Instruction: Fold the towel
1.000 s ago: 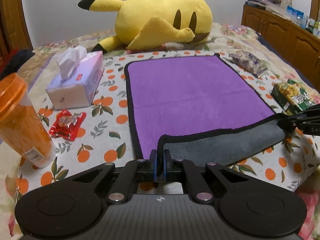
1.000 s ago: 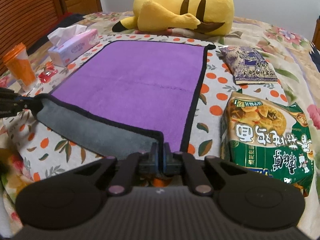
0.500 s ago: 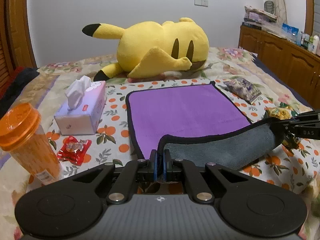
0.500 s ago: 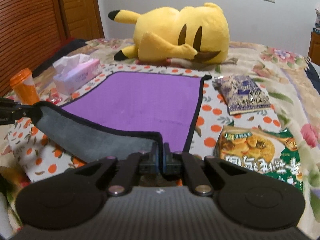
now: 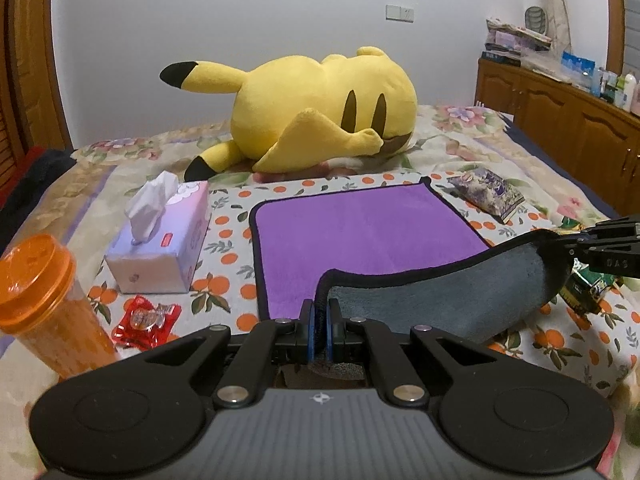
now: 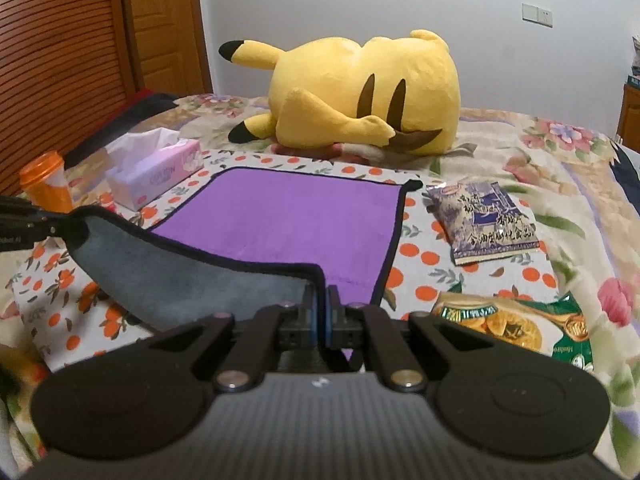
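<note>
A purple towel (image 5: 360, 232) with a black hem and grey underside lies on the bed; it also shows in the right wrist view (image 6: 288, 220). Its near edge is lifted, grey side (image 5: 440, 300) facing me. My left gripper (image 5: 319, 322) is shut on the near left corner. My right gripper (image 6: 319, 312) is shut on the near right corner. The right gripper shows in the left wrist view (image 5: 600, 248), and the left gripper in the right wrist view (image 6: 24, 224). The far half of the towel lies flat.
A yellow plush toy (image 5: 320, 112) lies beyond the towel. A tissue box (image 5: 160, 240), orange cup (image 5: 44, 304) and red wrapper (image 5: 146, 320) sit left. A purple snack bag (image 6: 484, 216) and green noodle pack (image 6: 512, 328) lie right. Wooden cabinets (image 5: 560, 132) stand far right.
Both grippers have risen with the towel's near edge, lifting it higher off the bed; more of the grey underside hangs between them.
</note>
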### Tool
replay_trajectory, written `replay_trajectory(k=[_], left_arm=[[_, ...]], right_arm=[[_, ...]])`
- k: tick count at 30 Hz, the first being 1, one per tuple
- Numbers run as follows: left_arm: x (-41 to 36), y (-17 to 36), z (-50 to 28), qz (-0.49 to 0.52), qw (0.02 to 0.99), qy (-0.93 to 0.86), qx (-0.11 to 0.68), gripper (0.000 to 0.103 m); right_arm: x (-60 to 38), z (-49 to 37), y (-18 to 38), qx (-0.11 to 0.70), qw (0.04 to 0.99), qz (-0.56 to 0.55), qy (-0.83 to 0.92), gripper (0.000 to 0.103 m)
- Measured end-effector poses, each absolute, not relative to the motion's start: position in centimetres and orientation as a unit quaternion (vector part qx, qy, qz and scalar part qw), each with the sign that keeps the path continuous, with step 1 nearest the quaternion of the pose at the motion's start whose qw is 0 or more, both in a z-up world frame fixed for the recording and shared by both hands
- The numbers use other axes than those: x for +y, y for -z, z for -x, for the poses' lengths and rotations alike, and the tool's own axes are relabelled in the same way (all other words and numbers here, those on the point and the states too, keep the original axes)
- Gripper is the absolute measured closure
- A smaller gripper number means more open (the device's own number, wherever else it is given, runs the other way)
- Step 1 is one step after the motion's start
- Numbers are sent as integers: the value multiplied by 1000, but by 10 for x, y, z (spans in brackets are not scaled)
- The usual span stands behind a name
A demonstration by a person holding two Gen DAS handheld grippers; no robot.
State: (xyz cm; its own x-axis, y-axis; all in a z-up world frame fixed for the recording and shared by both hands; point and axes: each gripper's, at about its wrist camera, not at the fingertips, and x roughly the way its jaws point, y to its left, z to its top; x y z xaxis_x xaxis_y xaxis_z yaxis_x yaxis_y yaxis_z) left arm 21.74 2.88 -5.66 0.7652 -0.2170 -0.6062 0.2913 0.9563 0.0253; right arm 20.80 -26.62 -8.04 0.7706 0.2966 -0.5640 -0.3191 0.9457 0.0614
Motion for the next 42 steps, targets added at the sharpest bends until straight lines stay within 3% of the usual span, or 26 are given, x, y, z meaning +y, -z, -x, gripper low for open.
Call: replay_trajectory(k=[42], left_arm=[[15, 13, -273, -77, 950, 157, 258, 97]], right_arm=[[-259, -254, 40, 228, 960, 61, -150, 99]])
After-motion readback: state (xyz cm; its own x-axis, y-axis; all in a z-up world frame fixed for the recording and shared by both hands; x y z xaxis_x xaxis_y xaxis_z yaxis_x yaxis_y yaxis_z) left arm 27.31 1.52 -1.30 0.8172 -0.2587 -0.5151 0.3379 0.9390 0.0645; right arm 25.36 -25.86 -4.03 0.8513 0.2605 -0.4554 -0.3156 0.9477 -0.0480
